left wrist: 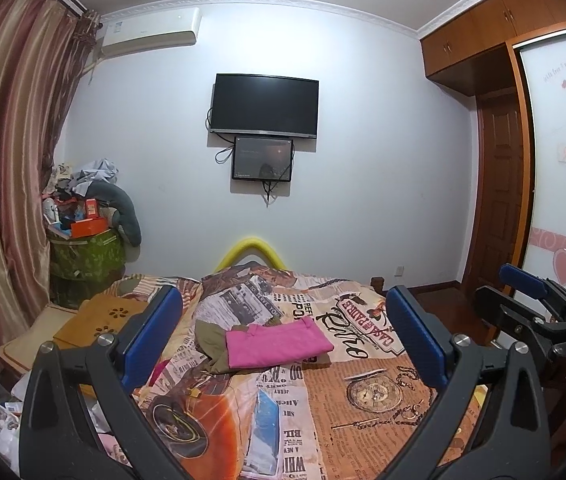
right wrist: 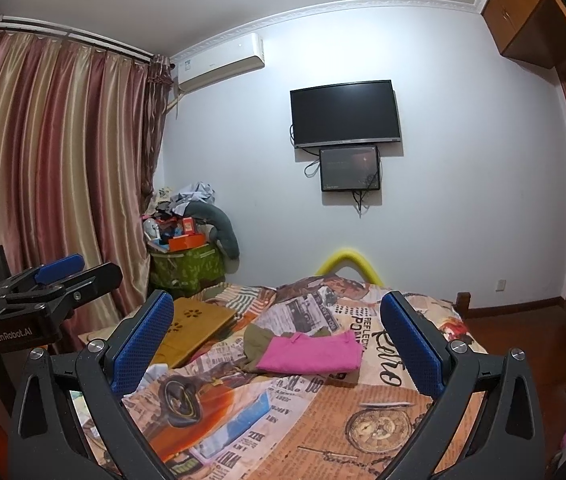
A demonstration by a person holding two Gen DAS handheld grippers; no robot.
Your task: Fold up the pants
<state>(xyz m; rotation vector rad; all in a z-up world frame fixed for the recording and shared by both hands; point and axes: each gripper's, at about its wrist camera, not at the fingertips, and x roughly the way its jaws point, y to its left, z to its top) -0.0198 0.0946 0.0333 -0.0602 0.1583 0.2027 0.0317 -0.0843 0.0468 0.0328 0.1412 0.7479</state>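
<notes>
Left tool: I see its 2 jaws spread wide, nothing between them.
Right tool: jaws wide apart too, empty.
Pants: pink, folded flat on the bed, overlapping an olive garment.
</notes>
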